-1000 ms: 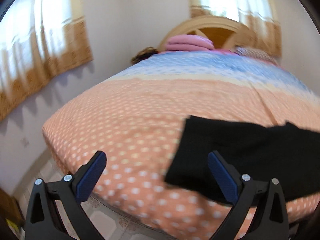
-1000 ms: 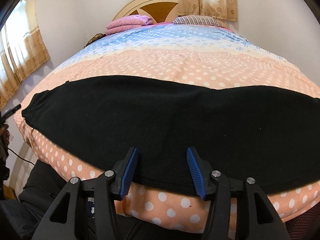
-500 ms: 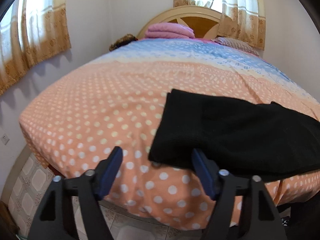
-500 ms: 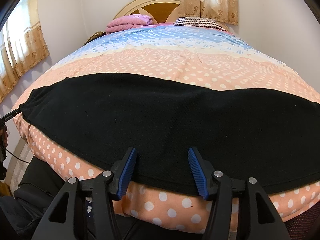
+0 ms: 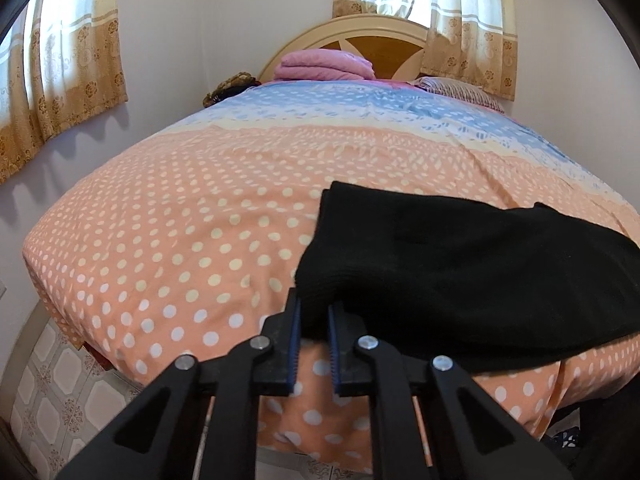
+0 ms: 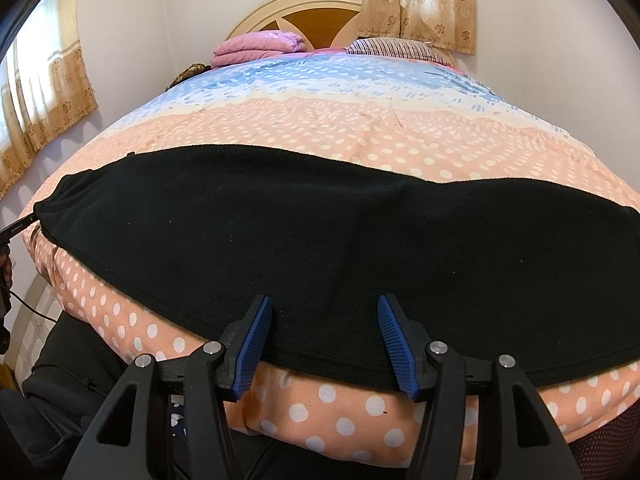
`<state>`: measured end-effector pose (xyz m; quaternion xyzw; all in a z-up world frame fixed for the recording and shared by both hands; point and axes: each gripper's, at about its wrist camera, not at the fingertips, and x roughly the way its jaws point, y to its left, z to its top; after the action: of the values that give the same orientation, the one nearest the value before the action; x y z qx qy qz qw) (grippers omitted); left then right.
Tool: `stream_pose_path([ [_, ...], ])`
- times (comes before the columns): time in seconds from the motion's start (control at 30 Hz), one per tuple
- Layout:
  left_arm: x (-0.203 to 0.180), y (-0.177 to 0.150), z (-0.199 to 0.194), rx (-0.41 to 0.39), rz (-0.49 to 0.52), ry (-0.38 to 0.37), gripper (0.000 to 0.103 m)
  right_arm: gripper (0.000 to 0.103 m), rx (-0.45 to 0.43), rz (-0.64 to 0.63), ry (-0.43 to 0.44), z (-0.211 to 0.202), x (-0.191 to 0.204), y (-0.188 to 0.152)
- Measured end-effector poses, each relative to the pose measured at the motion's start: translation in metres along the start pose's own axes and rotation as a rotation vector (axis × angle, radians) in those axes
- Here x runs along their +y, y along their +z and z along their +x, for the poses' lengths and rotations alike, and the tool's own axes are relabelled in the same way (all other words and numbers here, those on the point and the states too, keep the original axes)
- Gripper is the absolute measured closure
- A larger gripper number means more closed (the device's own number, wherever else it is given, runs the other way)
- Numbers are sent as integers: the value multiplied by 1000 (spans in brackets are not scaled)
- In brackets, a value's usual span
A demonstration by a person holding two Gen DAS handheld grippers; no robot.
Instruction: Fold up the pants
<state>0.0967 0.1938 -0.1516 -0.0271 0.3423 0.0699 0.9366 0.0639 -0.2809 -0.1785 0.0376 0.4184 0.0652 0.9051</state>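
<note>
— Two grippers at work over one pair of black pants (image 6: 320, 232). Lying how?

— Flat on the bed (image 5: 168, 216), along its near edge. Long axis parallel to that edge, running left to right across the right wrist view. One end close to the near left corner, the other running off toward the right side.

— Left gripper (image 5: 314, 308)?

— Clamped on the near corner of that left end of the pants. Jaws just closed, blue pads (image 5: 295, 344) narrowed to a slim gap with black cloth pinched between the tips. Fabric bunched and slightly lifted right above the grip.

— And from the other camera?

— Just a thin black tip (image 6: 18, 227) at the far left, touching the pants' end.

— Right gripper (image 6: 325, 308)?

— Partly open, roughly halfway, and opening a little more just now. Fingers (image 6: 394, 344) straddling the near hem partway along the pants, tips over the cloth. Pressing or only hovering: cannot tell. Nothing pinched between the pads.

— Elsewhere on the bed?

— Spotted peach cover near, blue band farther up. Folded pink blanket (image 6: 258, 46) and striped pillow (image 6: 394, 48) at the far edge, against the headboard (image 5: 372, 38). Well apart from the pants.
</note>
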Motion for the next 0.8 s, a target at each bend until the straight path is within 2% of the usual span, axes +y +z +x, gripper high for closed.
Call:
stream_pose_path([
  [0.13, -3, -1, -4, -21, 43, 49, 91, 46, -2, 8, 4, 0, -1, 0],
  [0.3, 6, -7, 3, -8, 25, 46, 91, 45, -5, 5, -3, 1, 1, -1],
  [0.4, 5, -11, 1, -34, 28, 43, 88, 45, -1, -9, -15, 0, 3, -1],
  [0.47, 5, -9, -1, -30, 26, 42, 72, 45, 3, -5, -14, -3, 3, 0],
  [0.5, 6, -7, -4, -26, 30, 94, 47, 45, 6, 3, -9, -5, 2, 0],
  [0.53, 7, -6, -9, -48, 29, 125, 32, 45, 8, 19, 0, -8, -2, 2],
  [0.6, 8, -2, -20, -83, 17, 142, 28, 41, 3, 48, -16, -14, -9, 2],
  [0.7, 2, 9, -36, -134, 16, 180, 28, 41, -19, 100, -39, -27, -29, 5],
  [0.8, -20, 18, -50, -183, 47, 131, 23, 41, -35, 149, -73, -37, -53, 5],
])
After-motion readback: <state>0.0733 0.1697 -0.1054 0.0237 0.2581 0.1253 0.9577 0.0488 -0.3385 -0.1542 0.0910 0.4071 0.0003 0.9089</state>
